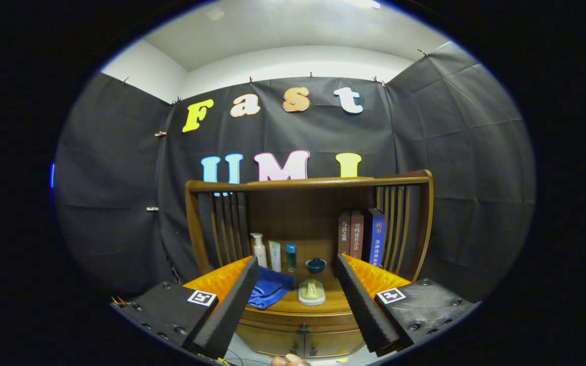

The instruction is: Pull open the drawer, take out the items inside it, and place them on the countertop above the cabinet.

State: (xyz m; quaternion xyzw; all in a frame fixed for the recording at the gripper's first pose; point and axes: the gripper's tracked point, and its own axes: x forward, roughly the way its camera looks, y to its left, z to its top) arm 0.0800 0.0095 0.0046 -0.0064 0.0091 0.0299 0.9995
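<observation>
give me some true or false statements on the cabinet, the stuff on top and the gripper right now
1. The gripper is open, its fingers spread with nothing between them. True.
2. The drawer is pulled fully out. False: the cabinet front looks closed below the countertop.
3. A blue cloth lies on the countertop. True.
4. The books lie flat in a pile. False: they stand upright at the back, beside the rack's slats.
5. A small dark bowl sits behind the pale dish. True.
6. The fingers grip the white bottle. False: it stands untouched at the back, beyond the fingers.
</observation>
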